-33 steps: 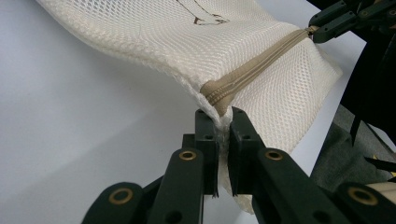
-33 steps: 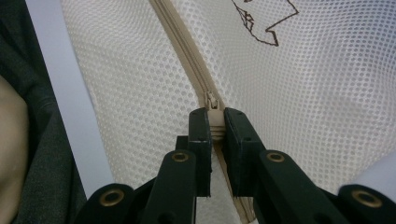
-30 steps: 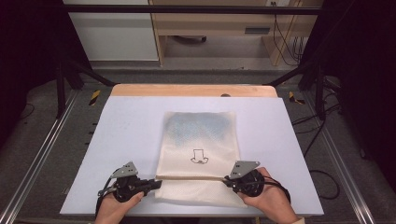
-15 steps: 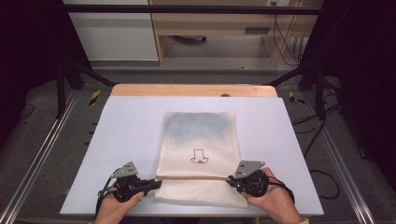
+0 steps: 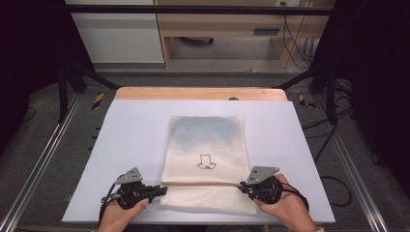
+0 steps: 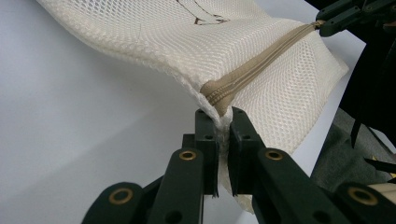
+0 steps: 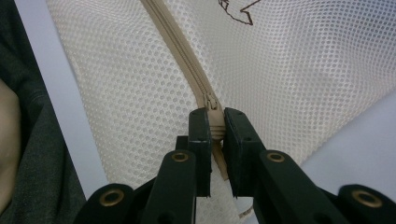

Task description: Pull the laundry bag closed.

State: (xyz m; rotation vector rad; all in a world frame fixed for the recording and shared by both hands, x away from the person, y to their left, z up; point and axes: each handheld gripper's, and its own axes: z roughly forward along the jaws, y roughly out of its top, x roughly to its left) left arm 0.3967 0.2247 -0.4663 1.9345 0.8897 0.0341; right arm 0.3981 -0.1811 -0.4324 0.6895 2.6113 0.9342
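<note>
A cream mesh bag (image 5: 205, 145) lies flat on the white table top (image 5: 121, 145), with a small black outline drawing on it and something bluish showing through its far half. A tan zipper (image 5: 200, 184) crosses its near part. My left gripper (image 5: 162, 189) is shut on the zipper's left end at the bag's edge (image 6: 219, 100), lifting the mesh a little. My right gripper (image 5: 241, 187) is shut on the zipper pull (image 7: 212, 105) at the right end. In the left gripper view, the right gripper (image 6: 327, 23) pinches the far end of the zipper (image 6: 261, 60).
The table's wooden far edge (image 5: 200, 93) lies beyond the bag. Metal frame rails (image 5: 43, 159) run down both sides, and cables (image 5: 333, 183) lie on the floor at right. White table top shows to the left and right of the bag.
My right gripper has edged slightly to the right along the zipper line. The left gripper and the bag have stayed where they were.
</note>
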